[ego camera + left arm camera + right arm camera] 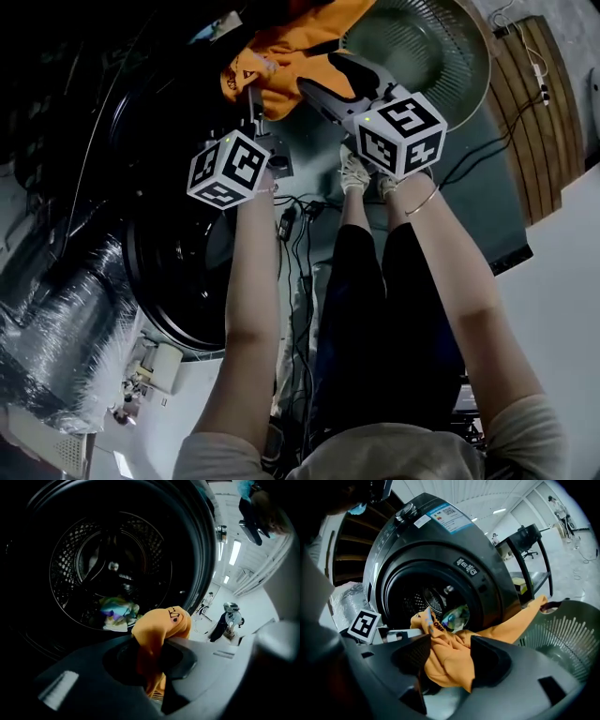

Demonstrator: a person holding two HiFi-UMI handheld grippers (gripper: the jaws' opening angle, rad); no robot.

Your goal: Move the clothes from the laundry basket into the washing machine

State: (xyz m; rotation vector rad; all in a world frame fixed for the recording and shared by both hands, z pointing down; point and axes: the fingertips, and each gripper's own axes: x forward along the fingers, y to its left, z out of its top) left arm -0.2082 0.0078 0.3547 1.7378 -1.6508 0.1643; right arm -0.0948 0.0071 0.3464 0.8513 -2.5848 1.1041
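Head view: the person stands with both arms stretched forward. The orange garment [281, 52] sits bunched at 12 o'clock and spans between the two tools. The left gripper [253, 101] meets it at its 7 o'clock edge, the right gripper [317, 77] at its 5 o'clock edge. The green laundry basket [450, 56] lies at 1 o'clock, with the garment's top end overlapping its rim. The washing machine [159, 272] fills the 9 o'clock side, its round opening dark. Black cables [298, 234] lie on the floor at centre, beside the person's legs [375, 309]. Left gripper view: the jaws are clenched on a fold of the orange garment, which bulges out above them. The tool points into the drum [112, 559]. A small pile of pale clothes [117, 613] lies low in the drum, at 10 o'clock from the fold. Right gripper view: the jaws are clamped on a thick wad of the same garment. A tail of it runs off to 2 o'clock and reaches the basket rim. The washer opening is at 11 o'clock, and the left tool's marker cube [363, 624] at 9 o'clock.
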